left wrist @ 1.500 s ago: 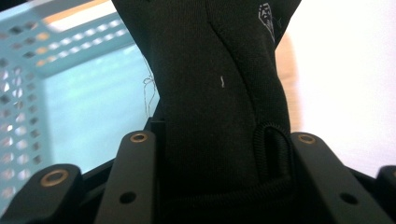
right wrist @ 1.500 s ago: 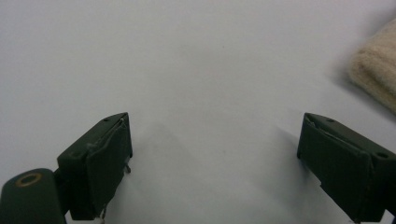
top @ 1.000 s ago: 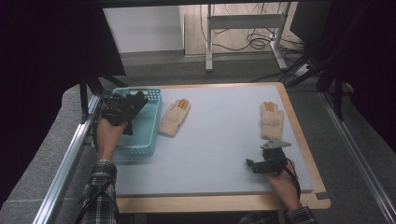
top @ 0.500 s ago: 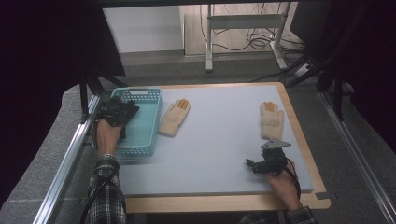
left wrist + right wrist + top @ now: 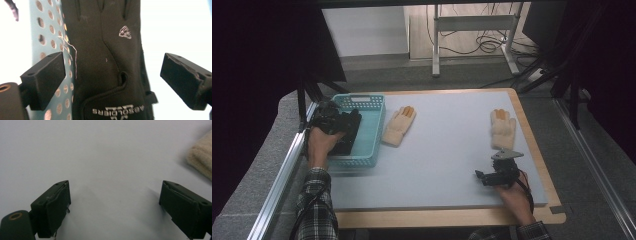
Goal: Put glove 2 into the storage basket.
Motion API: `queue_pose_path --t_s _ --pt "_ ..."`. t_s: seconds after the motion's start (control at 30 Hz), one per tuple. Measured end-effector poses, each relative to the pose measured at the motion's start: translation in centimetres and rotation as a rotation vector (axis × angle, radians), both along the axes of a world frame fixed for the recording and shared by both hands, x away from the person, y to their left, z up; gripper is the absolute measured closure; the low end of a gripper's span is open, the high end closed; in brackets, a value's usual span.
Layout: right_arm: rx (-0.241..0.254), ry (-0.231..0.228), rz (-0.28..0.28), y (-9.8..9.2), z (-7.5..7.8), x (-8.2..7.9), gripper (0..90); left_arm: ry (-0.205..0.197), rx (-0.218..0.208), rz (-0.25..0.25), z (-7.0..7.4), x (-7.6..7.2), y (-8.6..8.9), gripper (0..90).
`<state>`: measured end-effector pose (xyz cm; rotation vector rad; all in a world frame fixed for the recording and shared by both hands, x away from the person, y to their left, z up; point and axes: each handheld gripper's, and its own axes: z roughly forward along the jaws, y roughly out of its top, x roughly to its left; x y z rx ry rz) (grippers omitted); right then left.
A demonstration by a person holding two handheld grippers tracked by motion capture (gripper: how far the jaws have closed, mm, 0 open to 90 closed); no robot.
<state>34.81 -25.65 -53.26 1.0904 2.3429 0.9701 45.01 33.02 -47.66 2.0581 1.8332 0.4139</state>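
A: What sits on the grey table (image 5: 442, 150)?
B: A teal basket (image 5: 371, 131) at its left edge, with a black glove (image 5: 107, 62) lying inside. A cream glove (image 5: 399, 125) lies just beside the basket, another cream glove (image 5: 503, 128) near the right edge.
A: And the tools?
B: The left gripper (image 5: 343, 124) hovers over the basket, jaws wide apart, astride the black glove. The right gripper (image 5: 496, 175) rests low near the front, jaws spread, empty.

dim, dark-edged high view; left gripper view glaringly overexposed.
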Motion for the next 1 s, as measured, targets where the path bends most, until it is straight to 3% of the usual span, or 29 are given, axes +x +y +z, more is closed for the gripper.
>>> queue_pose_path --t_s 0.13,0.17,0.2,0.23,0.3,0.33,0.37,0.4,0.5,0.7,0.83,1.0 --pt "0.000 0.000 0.000 0.0 0.0 0.0 9.8 -0.077 -0.089 -0.062 1.0 -0.9 0.3 4.8" --pt "0.000 0.000 0.000 0.0 0.0 0.0 9.8 -0.120 -0.142 -0.126 1.4 -1.5 0.0 4.5" --pt "0.000 0.000 0.000 0.0 0.0 0.0 9.8 -0.140 -0.156 -0.166 1.5 -1.8 -0.3 4.1" --pt "0.000 0.000 0.000 0.0 0.0 0.0 9.8 -0.140 -0.156 -0.166 1.5 -1.8 -0.3 3.4" --pt "-0.001 0.000 0.000 0.0 0.0 0.0 9.8 -0.195 -0.146 -0.270 1.5 -2.7 -1.4 2.6" --pt "-0.001 0.000 0.000 0.0 0.0 0.0 9.8 -0.195 -0.146 -0.270 1.5 -2.7 -1.4 2.4" --pt "-0.001 0.000 -0.001 0.0 0.0 0.0 9.8 -0.237 -0.150 -0.332 1.5 -3.3 -2.3 1.3" --pt "-0.001 0.000 0.000 0.0 0.0 0.0 9.8 -0.237 -0.150 -0.332 1.5 -3.3 -2.3 1.1" --pt "-0.001 0.000 0.000 0.0 0.0 0.0 9.8 -0.305 -0.180 -0.420 1.7 -4.4 -3.9 0.5" --pt "-0.001 0.000 0.000 0.0 0.0 0.0 9.8 -0.349 -0.176 -0.503 2.2 -5.6 -6.2 0.2" --pt "-0.001 0.000 -0.001 0.0 0.0 0.0 9.8 -0.401 -0.214 -0.573 2.7 -7.0 -8.4 0.0" --pt "-0.001 0.000 -0.001 0.0 0.0 0.0 9.8 -0.430 -0.218 -0.621 3.0 -8.1 -10.3 0.0"
